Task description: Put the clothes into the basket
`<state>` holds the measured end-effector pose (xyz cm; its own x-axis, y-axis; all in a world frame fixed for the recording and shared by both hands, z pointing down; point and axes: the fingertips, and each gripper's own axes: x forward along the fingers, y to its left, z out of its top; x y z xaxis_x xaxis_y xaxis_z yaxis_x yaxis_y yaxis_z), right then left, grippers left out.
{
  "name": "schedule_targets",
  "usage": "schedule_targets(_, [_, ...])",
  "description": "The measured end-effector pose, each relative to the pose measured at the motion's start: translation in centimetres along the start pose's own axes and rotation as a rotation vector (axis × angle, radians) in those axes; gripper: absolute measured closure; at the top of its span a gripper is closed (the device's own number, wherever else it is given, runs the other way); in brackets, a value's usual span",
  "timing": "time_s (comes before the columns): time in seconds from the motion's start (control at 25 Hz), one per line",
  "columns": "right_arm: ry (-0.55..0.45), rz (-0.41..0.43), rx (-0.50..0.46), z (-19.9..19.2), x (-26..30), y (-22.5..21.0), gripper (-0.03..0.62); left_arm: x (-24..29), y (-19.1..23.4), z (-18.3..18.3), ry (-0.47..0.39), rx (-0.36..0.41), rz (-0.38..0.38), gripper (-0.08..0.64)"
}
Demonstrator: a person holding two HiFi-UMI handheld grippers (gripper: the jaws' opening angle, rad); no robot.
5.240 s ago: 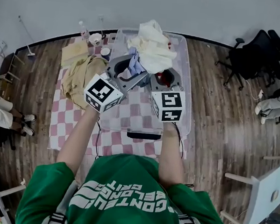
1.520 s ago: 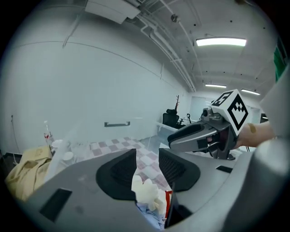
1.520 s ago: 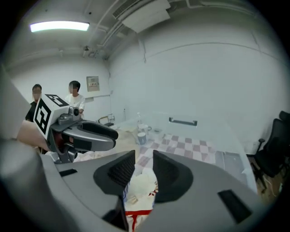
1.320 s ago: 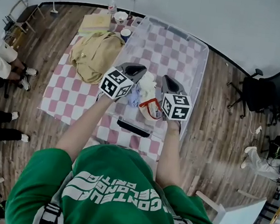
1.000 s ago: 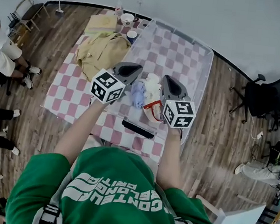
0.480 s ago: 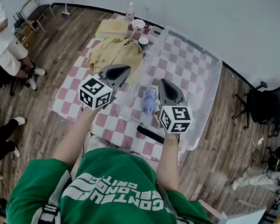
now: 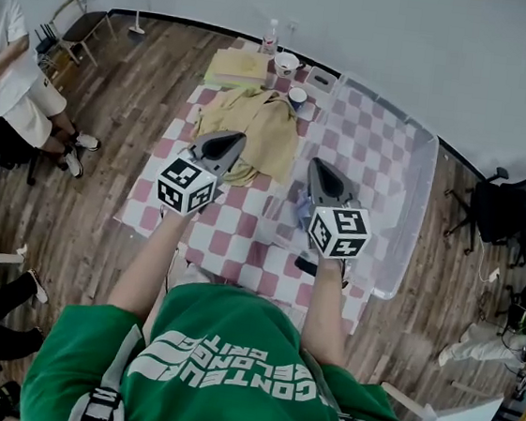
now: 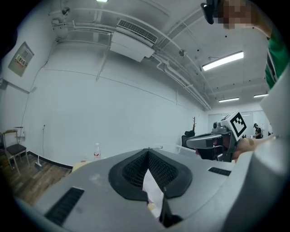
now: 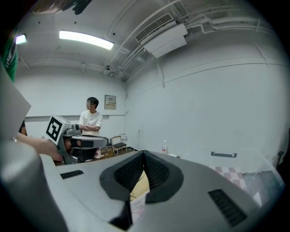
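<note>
A yellow garment (image 7: 256,130) lies crumpled on the pink-checked cloth (image 7: 232,234), left of the clear plastic basket (image 7: 416,213). My left gripper (image 7: 231,141) is shut and holds nothing, its tip at the garment's near edge. My right gripper (image 7: 316,165) is also shut with nothing in it and hangs over the basket's left side. A blue piece of clothing (image 7: 299,211) shows in the basket beside it, mostly hidden. From the left gripper view, my left gripper (image 8: 148,152) has its jaws together, and the right gripper (image 8: 212,141) is alongside. The right gripper view shows my right gripper (image 9: 144,155) with jaws together.
A bottle (image 7: 271,35), two cups (image 7: 286,63) and a folded yellow item (image 7: 237,66) sit at the cloth's far end. People stand at the left (image 7: 13,82). Office chairs (image 7: 518,210) are on the right, beyond the basket.
Both grippers have shifted left, away from the middle of the basket toward the yellow garment. The clothes they hovered over stay in the basket. Both grippers stayed shut.
</note>
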<state>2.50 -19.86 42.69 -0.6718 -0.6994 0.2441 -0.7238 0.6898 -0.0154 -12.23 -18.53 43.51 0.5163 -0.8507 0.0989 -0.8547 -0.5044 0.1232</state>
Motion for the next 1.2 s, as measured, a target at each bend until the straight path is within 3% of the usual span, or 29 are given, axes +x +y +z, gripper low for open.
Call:
schedule_targets(0.6, [0.051,-0.068,0.070,0.7,10.8,7.4,0.584,-6.0,14.7,-4.4,0.061,-0.044,0.069,0.557])
schedule_targets(0.92, [0.085,-0.142,0.161,-2.1,17.2,8.4,0.583,-5.6,19.8,-8.0,0.110,-0.060,0.039,0.557])
schedule_targets(1.2, [0.159,-0.199,0.263,-6.4,21.4,6.9,0.578,-2.7,22.4,-11.0,0.169,-0.074,-0.039,0.557])
